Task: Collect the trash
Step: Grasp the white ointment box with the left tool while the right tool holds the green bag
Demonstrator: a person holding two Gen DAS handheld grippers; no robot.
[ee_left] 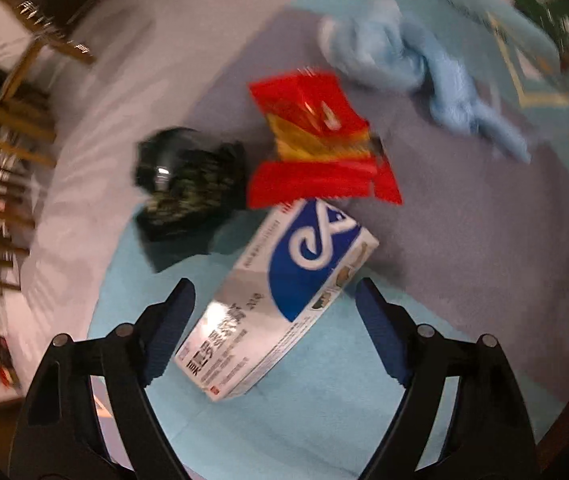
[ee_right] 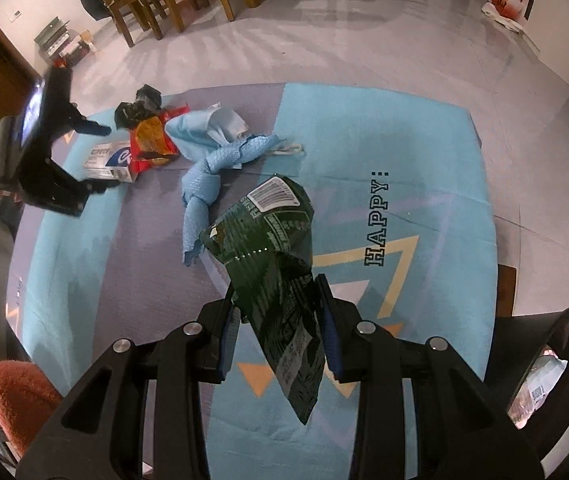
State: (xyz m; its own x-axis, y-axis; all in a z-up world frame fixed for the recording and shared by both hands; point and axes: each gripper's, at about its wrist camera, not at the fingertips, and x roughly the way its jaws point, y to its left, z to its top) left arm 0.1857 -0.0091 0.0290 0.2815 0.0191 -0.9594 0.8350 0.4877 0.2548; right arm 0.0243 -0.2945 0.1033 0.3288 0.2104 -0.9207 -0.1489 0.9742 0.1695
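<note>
Left gripper (ee_left: 274, 322): we hold it pointing down with its jaws spread wide and nothing gripped; the white and blue box (ee_left: 280, 300) lies between the fingers but the pads stand clear of it.
Box axis: its long side runs diagonally across the gap, not square to the jaws, so we judge a wrist roll would help before closing.
Nearer hand: the left one, directly over the box.
Right gripper (ee_right: 278, 330): we have it clamped on a crumpled dark green wrapper (ee_right: 272, 264), lifted off the rug (ee_right: 404, 140).
Beyond the box: a red and yellow snack bag (ee_left: 320, 148) touches its far end; a black crumpled bag (ee_left: 188, 184) lies just left of that.
Further off: a twisted blue cloth (ee_left: 416, 68), well clear.
Obstruction: only the red bag, which could get pinched.
</note>
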